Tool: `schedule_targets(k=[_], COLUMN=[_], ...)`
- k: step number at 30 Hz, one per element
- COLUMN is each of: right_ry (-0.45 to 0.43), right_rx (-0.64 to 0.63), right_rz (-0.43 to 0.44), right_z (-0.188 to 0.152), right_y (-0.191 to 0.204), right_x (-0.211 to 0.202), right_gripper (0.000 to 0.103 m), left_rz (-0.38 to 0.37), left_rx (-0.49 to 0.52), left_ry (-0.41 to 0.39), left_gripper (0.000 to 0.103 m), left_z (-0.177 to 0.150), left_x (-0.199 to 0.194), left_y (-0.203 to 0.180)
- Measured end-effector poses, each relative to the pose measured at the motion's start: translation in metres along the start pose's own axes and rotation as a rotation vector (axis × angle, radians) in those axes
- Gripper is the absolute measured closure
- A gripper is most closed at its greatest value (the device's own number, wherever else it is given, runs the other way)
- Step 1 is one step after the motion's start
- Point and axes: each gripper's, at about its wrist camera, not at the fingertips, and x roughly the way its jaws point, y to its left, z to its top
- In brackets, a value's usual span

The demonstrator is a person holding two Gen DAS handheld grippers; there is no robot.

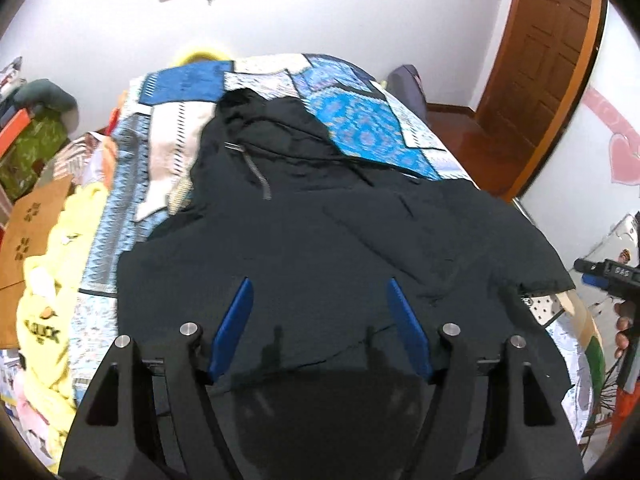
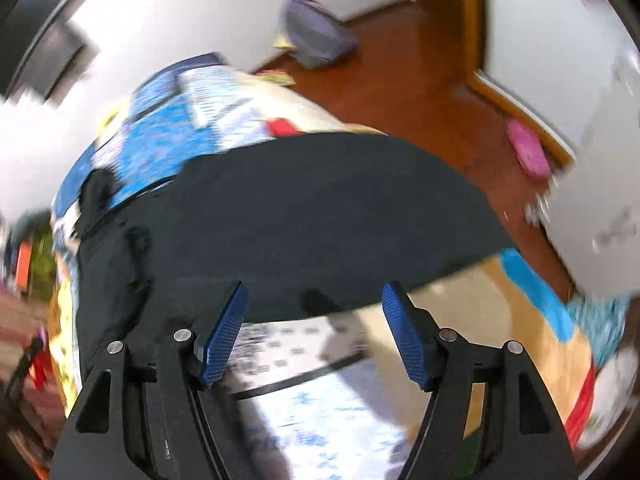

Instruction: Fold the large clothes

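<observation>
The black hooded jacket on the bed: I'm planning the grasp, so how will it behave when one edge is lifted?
The black hooded jacket will probably drape and sag: it lies creased on the patchwork quilt. Its hem overhangs the bed edge, so it may slide. It spreads wider than the open left gripper, so lifting with both, including the right gripper, seems wise.

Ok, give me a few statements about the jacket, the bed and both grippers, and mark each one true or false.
1. The black jacket lies spread on the patchwork quilt. True.
2. The left gripper is shut on the jacket. False: its fingers stand apart with nothing between them.
3. The right gripper is open, near the jacket's edge. True.
4. The jacket's zipper is white plastic. False: it looks grey metal.
5. The wooden door is at the far right of the room. True.
</observation>
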Motion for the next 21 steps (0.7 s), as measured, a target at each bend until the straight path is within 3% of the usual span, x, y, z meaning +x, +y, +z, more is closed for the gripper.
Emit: schedule_targets(k=[4,10,18,21], right_ry=[0.045,0.045,-0.022,-0.056], right_rx=[0.158,0.286,0.259,0.250], right_rz=[0.010,0.052,-0.061,-0.090], right_z=[0.004,0.006,0.026,0.034], right_y=[-0.039,-0.057,-0.048,-0.046], right_x=[0.017,0.036,0.056,0.057], right_gripper=[0.037,0.035,0.034,0.038], left_rz=[-0.031,-0.052,-0.038,-0.032], left_rx=[0.005,-0.004,-0.014,-0.022], left_ry=[0.025,0.058,0.081,0.083], left_gripper=[0.035,0.035,0.035,0.035], left_z=[0.001,0.003,-0.003,-0.007], left_x=[0.018,0.039,0.051,0.050], left_y=[-0.015,-0.022,-0.017,-0.012])
